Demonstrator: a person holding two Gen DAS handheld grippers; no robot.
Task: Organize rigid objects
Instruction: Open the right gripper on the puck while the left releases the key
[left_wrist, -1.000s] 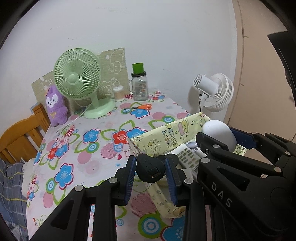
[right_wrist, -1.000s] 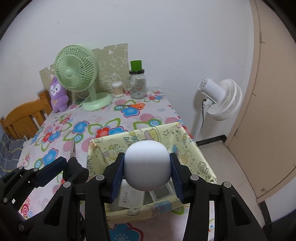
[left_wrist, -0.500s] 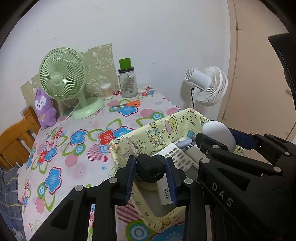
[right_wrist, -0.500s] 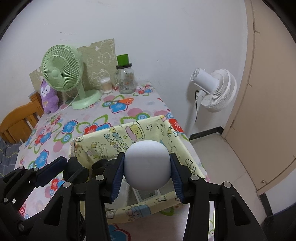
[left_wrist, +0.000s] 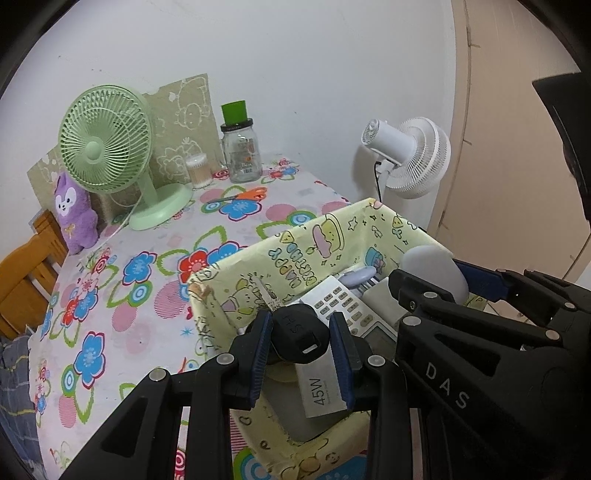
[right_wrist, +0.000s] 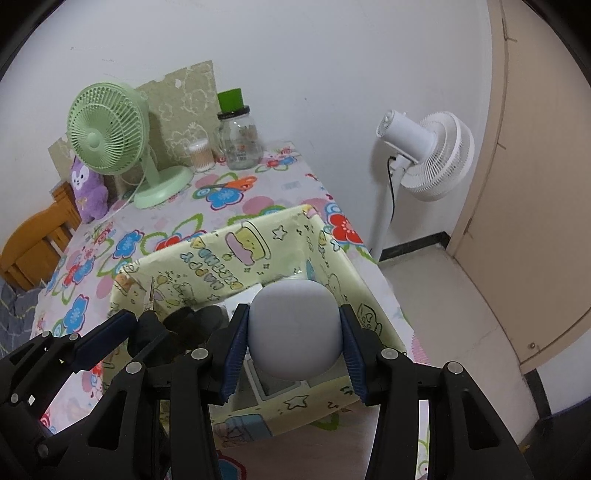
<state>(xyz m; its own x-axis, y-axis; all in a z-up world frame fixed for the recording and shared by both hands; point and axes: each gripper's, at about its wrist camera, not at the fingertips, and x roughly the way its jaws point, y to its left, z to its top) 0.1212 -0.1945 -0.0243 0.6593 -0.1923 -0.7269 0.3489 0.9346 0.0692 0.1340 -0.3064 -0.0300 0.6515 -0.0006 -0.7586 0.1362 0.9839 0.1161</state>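
My left gripper (left_wrist: 300, 341) is shut on a small black rounded object (left_wrist: 301, 336) and hangs over the near left part of a yellow cartoon-print box (left_wrist: 306, 236). My right gripper (right_wrist: 293, 339) is shut on a pale grey-white egg-shaped object (right_wrist: 294, 328) above the same box (right_wrist: 221, 254), toward its right side. In the box lie a white remote with buttons (left_wrist: 343, 302), a white "45W" charger box (left_wrist: 321, 391) and a lilac item (left_wrist: 356, 275). The right gripper's egg (left_wrist: 434, 267) also shows in the left wrist view.
The flowered tablecloth (left_wrist: 122, 295) carries a green desk fan (left_wrist: 107, 147), a purple plush (left_wrist: 74, 218), a glass jar with a green lid (left_wrist: 240, 147), a cotton-swab tub (left_wrist: 197, 170) and orange scissors (left_wrist: 240, 195). A white standing fan (right_wrist: 424, 155) stands right of the table, a wooden chair (left_wrist: 26, 273) left.
Both grippers have moved forward and down over the yellow box, each still holding its object. The box interior with remote and charger box has come into view beneath them.
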